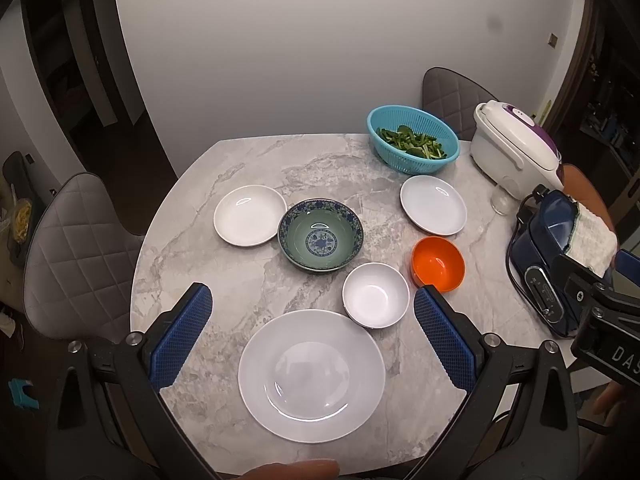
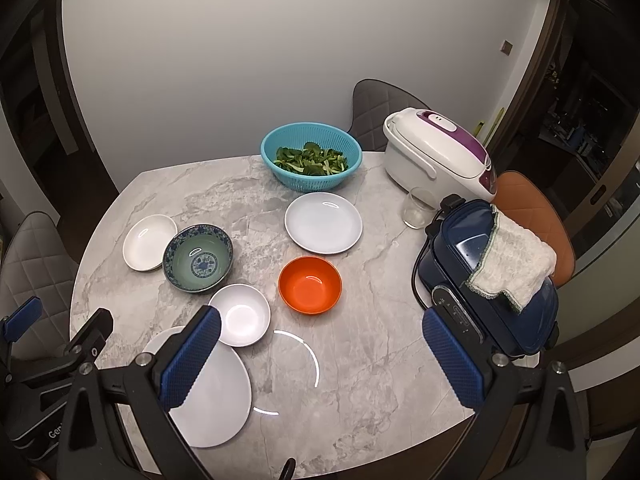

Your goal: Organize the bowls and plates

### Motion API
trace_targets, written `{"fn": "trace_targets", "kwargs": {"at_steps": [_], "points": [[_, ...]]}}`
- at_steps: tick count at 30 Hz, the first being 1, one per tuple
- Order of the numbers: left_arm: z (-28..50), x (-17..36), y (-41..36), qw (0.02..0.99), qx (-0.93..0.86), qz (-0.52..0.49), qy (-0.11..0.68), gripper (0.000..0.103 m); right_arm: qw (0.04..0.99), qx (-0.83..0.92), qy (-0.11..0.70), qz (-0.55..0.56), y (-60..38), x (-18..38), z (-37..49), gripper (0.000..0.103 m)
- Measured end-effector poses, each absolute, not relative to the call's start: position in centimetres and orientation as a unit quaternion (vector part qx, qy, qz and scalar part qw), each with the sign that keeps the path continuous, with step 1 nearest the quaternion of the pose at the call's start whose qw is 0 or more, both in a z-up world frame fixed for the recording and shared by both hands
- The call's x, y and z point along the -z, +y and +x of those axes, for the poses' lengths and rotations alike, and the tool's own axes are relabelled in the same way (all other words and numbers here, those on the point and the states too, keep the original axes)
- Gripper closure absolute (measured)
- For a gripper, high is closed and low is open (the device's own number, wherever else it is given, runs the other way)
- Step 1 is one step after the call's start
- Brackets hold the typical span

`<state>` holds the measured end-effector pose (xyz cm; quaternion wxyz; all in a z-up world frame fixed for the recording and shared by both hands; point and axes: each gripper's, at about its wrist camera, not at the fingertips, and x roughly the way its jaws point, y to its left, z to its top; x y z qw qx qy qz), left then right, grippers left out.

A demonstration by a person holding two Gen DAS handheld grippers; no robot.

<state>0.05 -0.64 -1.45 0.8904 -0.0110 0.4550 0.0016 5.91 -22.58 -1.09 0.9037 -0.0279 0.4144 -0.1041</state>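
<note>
— Left hand-held gripper first: how does it stand?

— Spread wide, holding nothing, above the near part of the marble tabletop; the large white plate lies between its blue pads. The right hand-held gripper is just as wide and empty (bare marble between its fingers).

— What crowds the patterned bowl?

— A small white plate touches its left rim. Nearer than the bowl and to its right sits a small white bowl, with an orange bowl just beside that. Farther right lies a pale blue plate.

— And the rest?

— Behind that plate, a blue colander of cut greens; right of it a white rice cooker, a clear glass, and a dark blue appliance with a cloth draped over it.

— The patterned bowl itself?

— Upright, empty, green inside with a blue floral border.
</note>
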Motion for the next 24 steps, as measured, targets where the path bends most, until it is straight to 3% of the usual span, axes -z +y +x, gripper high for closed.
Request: {"fn": "trace_targets", "kwargs": {"at_steps": [24], "points": [[0.29, 1.99, -0.70, 0.888, -0.004, -0.011, 0.461, 0.000, 0.903, 0.104, 0.417, -0.028, -22.71, 1.14, 6.02, 0.000]]}}
